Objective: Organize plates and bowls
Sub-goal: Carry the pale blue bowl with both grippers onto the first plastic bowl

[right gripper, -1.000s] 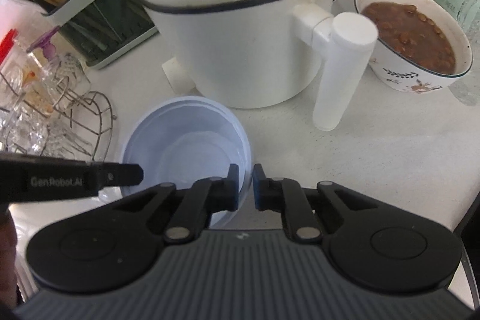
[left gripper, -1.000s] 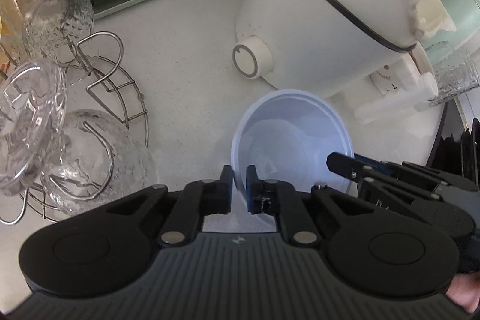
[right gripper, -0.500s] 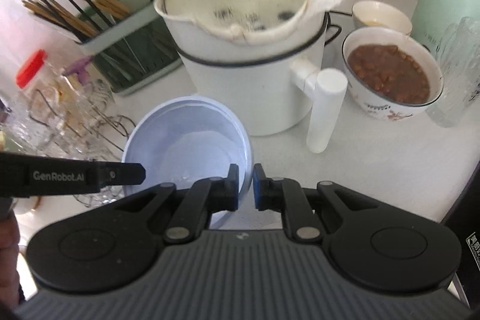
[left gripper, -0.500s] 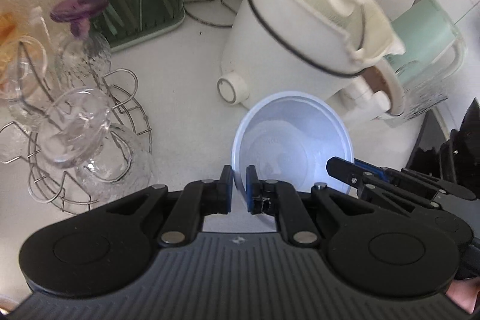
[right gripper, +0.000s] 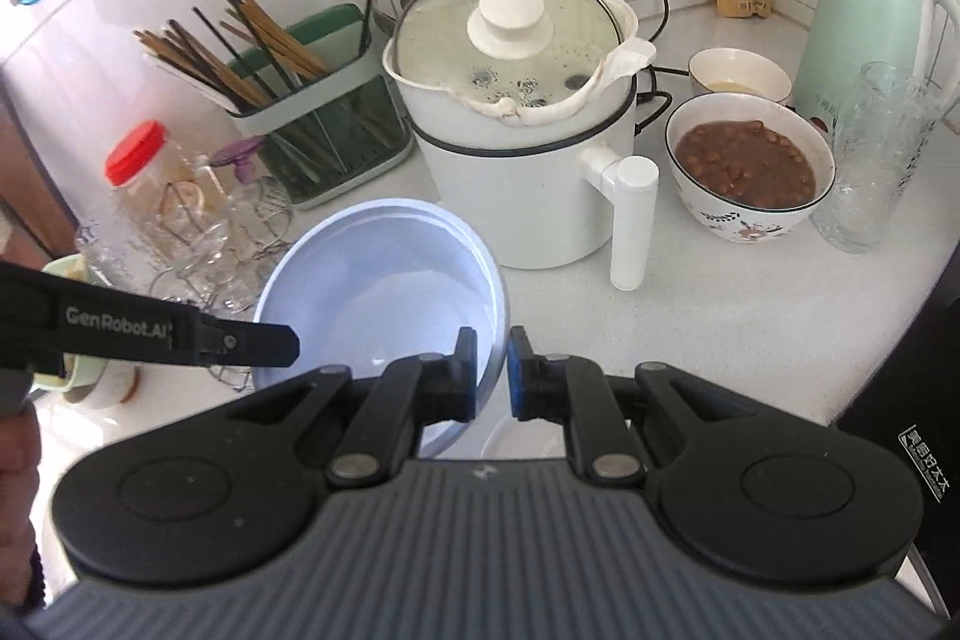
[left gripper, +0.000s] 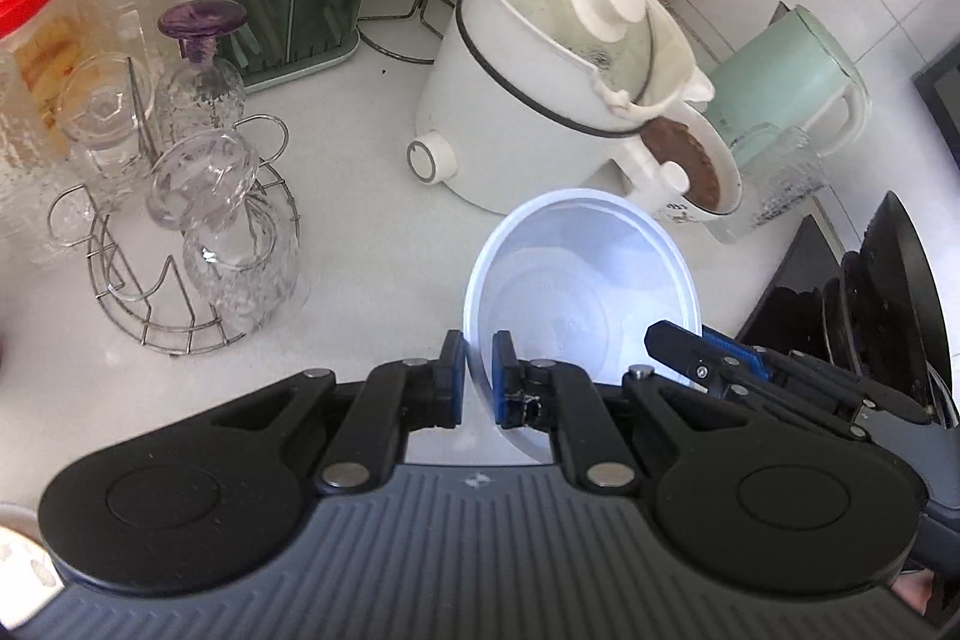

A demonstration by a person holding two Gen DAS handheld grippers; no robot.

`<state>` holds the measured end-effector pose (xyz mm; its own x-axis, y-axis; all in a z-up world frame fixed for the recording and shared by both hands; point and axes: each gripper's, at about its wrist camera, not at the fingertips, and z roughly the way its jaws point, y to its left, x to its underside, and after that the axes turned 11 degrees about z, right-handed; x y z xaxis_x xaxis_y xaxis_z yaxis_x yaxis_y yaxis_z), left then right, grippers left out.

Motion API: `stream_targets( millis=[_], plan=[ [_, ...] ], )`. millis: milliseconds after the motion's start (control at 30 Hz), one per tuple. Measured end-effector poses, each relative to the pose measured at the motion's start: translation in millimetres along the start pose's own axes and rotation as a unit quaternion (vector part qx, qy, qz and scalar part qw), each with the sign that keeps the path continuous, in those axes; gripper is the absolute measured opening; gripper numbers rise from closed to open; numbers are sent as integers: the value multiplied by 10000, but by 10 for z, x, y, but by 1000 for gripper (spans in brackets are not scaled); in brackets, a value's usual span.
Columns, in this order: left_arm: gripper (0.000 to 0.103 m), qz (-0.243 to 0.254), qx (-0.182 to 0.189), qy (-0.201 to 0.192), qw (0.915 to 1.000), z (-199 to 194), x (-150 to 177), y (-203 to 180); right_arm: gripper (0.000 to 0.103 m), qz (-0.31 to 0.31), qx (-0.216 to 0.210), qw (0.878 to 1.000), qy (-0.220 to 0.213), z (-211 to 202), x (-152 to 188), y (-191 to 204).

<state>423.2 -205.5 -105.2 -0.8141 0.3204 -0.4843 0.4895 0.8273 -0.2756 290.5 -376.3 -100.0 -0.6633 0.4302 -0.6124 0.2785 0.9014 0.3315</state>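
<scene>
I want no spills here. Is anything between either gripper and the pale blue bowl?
Nothing: the left gripper and the right gripper are each shut on the blue bowl's rim, at opposite sides.

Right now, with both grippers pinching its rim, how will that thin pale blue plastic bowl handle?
The pale blue plastic bowl looks thin-walled, so probably light and somewhat flexible. The left gripper and right gripper clamp only opposite rim edges, so it could flex or slip. It appears empty, so spilling seems unlikely.

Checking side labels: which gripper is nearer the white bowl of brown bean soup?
Right. The right gripper grips the pale blue plastic bowl's rim on the side facing the soup bowl; the left gripper grips the opposite rim.
</scene>
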Motion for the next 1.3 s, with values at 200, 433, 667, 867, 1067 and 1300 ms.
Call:
stream_targets(
  millis=[200,433,667,867,1067,1300],
  plan=[
    [10,-82,72,-61,9999,-165,153,-87,13,54,-90,9999,-13,-206,92,-49],
    [10,-188,67,-137,9997,-344,324,-177,13,80,-162,9998,-62,-363,191,-62],
    [11,-338,-30,-197,9992,-491,457,-139,13,-8,-337,9994,-59,-472,269,-3],
    [10,-547,-176,-276,9980,-619,604,-58,13,-92,-523,9986,27,-452,303,81],
    [11,-919,-370,-419,9942,-793,762,112,13,-402,-849,9955,137,-418,295,273],
    [11,-1299,-602,-530,9883,-911,949,407,13,-854,-1169,9891,278,-310,332,583]
  ],
)
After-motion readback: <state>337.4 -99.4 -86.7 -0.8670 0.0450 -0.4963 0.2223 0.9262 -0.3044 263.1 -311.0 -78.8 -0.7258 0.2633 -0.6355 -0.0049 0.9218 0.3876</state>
